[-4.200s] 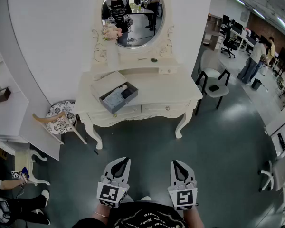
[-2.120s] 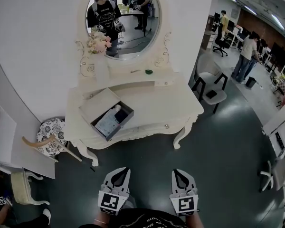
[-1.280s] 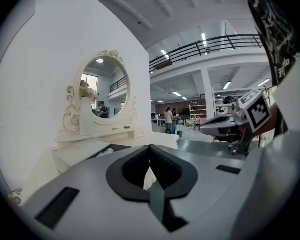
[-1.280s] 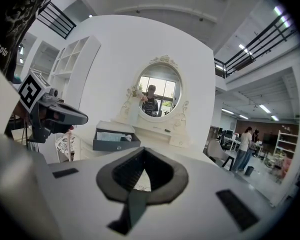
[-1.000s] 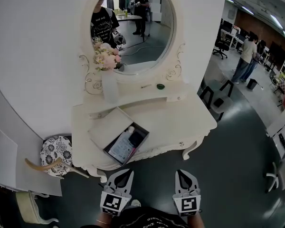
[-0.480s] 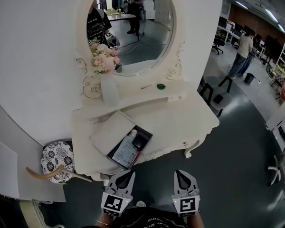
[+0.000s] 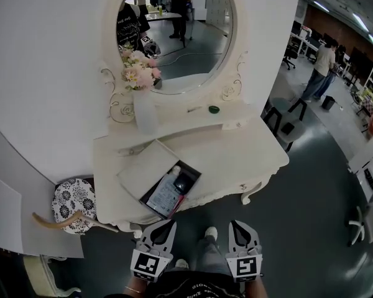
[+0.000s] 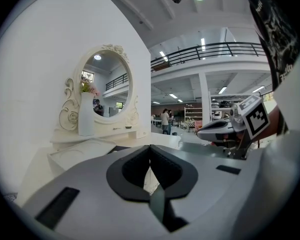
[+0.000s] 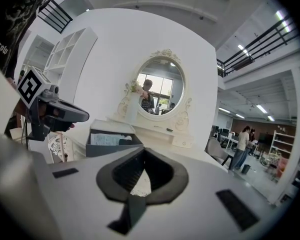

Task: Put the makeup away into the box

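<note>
White dressing table [image 7: 236,148] with an open grey box [image 9: 110,150] at its front edge.
Makeup [image 7: 180,182] lies inside the box, just ahead of the left gripper [image 7: 164,225] and farther from the right gripper [image 7: 236,225]; both pairs of jaws are pressed together, holding nothing.

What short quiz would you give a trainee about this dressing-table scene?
1. True or false: the left tool is holding a makeup item.
2. Where is the open box? A: on the floor. B: on the dressing table. C: on a chair.
3. Fill in: the flowers in the vase are mostly ___.

Key: 1 false, its jaws are shut on nothing. 2 B. 3 pink.
</note>
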Available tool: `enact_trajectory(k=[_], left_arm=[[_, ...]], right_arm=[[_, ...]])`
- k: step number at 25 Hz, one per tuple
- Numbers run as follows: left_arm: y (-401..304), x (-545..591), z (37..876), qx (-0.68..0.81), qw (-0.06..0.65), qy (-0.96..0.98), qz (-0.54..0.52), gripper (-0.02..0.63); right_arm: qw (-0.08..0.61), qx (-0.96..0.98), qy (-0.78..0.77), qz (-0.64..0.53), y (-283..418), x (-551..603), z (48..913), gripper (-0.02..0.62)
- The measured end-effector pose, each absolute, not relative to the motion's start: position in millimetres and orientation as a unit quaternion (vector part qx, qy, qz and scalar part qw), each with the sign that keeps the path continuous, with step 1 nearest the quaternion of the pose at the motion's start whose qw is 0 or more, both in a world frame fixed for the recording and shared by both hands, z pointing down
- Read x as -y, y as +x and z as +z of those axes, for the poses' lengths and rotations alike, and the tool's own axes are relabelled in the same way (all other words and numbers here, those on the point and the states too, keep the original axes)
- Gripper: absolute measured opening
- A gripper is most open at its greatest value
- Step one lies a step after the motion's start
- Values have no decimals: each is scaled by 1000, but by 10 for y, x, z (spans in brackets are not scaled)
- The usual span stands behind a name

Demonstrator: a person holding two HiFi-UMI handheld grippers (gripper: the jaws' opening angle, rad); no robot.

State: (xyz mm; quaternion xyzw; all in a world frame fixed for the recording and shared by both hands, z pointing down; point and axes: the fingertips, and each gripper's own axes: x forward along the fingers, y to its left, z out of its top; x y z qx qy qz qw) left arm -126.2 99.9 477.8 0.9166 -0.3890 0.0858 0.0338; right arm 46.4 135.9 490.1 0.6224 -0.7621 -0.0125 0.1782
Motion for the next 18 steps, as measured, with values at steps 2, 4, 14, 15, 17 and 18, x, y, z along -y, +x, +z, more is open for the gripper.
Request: enact_trajectory(k=[2, 4, 14, 15, 17, 18], left_arm=[[-1269, -969, 4780, 396, 36, 914, 83, 15], [-1255, -933, 4780, 401, 38, 912, 81, 15], [-1087, -653, 4792, 426, 40, 899, 88, 15], [-1066, -620, 4795, 428, 41, 898, 89, 15], [-1009, -551, 4793, 431, 43, 897, 88, 15], [-979, -512, 4788, 432, 44, 897, 88, 15]], right_arm=[[175, 765, 619, -9, 476, -1317, 4923, 11], [177, 768, 616, -13, 498, -1254, 4916, 11], [176, 787, 591, -7, 690, -863, 4963, 10], [176, 789, 589, -6, 713, -814, 4960, 10], [175, 791, 587, -7, 768, -705, 4937, 10], [173, 792, 585, -7, 794, -649, 4927, 10]])
